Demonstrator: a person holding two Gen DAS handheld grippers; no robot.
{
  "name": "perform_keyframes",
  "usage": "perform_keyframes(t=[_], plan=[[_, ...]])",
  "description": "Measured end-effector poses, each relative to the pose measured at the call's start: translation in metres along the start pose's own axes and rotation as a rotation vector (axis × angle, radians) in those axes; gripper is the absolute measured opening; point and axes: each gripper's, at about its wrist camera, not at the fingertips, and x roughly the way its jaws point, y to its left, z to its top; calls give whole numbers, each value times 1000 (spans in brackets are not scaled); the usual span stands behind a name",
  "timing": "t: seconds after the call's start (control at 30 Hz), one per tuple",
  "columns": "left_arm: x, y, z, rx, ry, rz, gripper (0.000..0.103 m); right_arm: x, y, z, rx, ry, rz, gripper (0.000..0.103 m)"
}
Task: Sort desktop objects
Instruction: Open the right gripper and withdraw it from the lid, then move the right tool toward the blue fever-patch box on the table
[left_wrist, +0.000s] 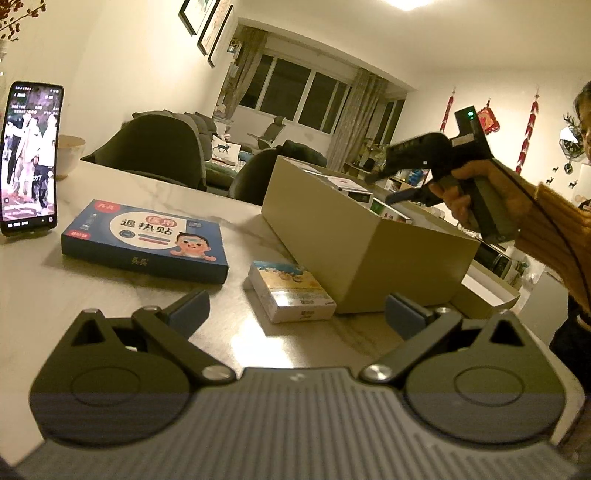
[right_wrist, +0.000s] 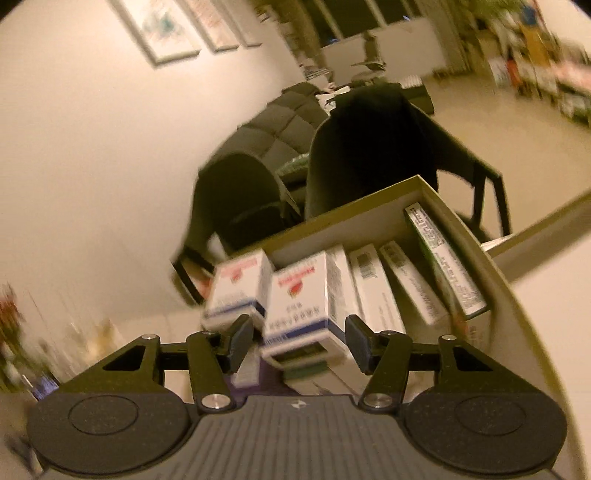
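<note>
My left claw (left_wrist: 295, 314) hung low over the marble tabletop (left_wrist: 122, 302), jaws spread wide and holding nothing. A small yellow-and-white carton (left_wrist: 291, 291) lay just ahead between them, touching the beige storage box (left_wrist: 373, 258), with the blue fever-patch box (left_wrist: 147, 240) flat farther left. My right claw (right_wrist: 299, 343) hovered over the storage box, jaws parted and gripping nothing; a white medicine carton (right_wrist: 306, 295) stood among the upright packs below

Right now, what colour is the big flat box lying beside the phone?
Dark blue, with a white oval label and a cartoon baby: flat box, clearest in the left wrist view.
</note>
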Motion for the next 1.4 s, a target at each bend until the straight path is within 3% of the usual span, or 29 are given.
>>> perform_keyframes(t=[0.1, 0.3, 1.17, 1.37, 1.4], plan=[[1, 1, -1, -2, 2, 1, 103, 6, 10, -6, -90, 38, -68, 49], [5, 5, -1, -8, 14, 12, 103, 24, 14, -6, -129, 57, -81, 36], [17, 20, 10, -18, 39, 78, 103, 59, 15, 20, -132, 23, -78, 37], [16, 22, 11, -9, 42, 99, 103, 60, 14, 21, -118, 26, -70, 43], [16, 23, 12, 2, 41, 115, 103, 58, 14, 20, -109, 27, -61, 52]])
